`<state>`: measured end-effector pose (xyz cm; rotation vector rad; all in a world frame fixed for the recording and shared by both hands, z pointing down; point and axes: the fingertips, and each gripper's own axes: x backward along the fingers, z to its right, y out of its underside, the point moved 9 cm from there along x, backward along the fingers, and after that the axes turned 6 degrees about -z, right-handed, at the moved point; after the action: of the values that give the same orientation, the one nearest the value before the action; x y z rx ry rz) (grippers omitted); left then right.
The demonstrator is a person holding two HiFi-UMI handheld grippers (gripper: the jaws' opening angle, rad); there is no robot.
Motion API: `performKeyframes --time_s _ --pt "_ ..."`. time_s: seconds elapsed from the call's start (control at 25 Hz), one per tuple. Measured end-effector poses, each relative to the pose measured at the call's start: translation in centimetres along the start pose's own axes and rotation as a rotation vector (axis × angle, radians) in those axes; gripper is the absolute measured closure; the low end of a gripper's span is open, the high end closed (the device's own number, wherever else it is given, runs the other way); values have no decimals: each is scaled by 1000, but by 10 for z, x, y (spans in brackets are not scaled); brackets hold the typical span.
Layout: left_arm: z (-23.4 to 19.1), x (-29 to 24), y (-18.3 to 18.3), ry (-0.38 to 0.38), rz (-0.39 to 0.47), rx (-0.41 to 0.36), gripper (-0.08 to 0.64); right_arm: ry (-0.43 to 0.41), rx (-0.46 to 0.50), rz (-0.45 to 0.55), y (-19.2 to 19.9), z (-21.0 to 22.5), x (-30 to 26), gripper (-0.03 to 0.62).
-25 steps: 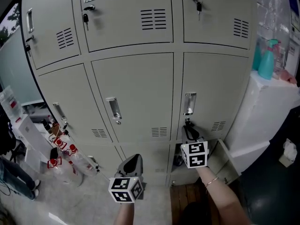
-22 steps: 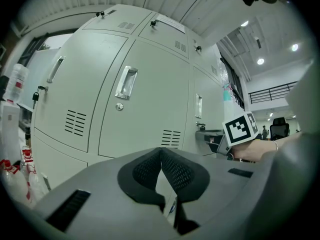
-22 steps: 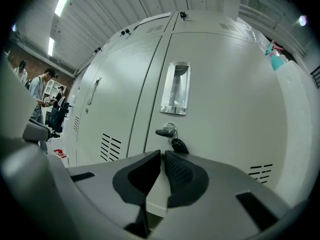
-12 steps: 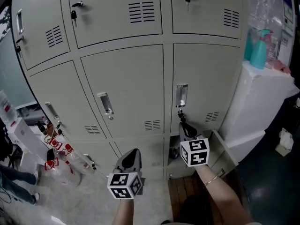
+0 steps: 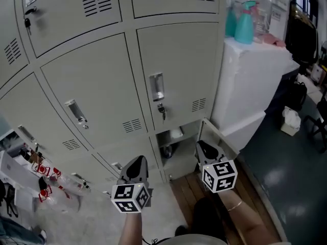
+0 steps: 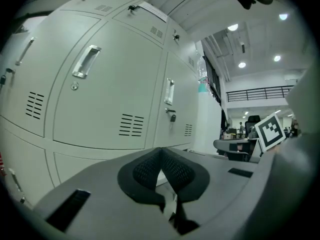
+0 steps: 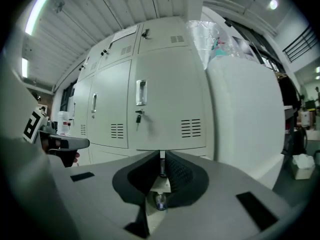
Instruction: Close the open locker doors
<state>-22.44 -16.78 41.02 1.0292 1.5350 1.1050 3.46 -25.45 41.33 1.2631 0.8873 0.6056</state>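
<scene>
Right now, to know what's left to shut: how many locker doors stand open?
1: the bottom-right locker door, swung out beside the white cabinet, ahead of the right gripper. The other doors in view look shut; some are cut off or hidden.

Quick tally: two grippers, the left gripper and the right gripper, with one marker cube on each, so two cubes. Just one locker door open, bottom row at the right. Two teal bottles far right on the one white cabinet. Two keys hanging in locks.
</scene>
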Motion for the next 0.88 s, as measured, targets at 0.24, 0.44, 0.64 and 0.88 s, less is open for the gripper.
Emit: performKeyframes --time_s 0.24,0.44,0.64,0.88 --pt "42 -27 15 137 -51 -24 539 205 -87 -17 33 57 67 554" --pt "80 -48 25 233 -84 -43 538 355 -124 -49 58 98 113 527" --pt "117 -70 37 294 -122 -57 538 333 -193 -87 81 134 127 457" --pt "140 -86 50 321 -170 -68 540 209 -224 -102 97 150 113 407"
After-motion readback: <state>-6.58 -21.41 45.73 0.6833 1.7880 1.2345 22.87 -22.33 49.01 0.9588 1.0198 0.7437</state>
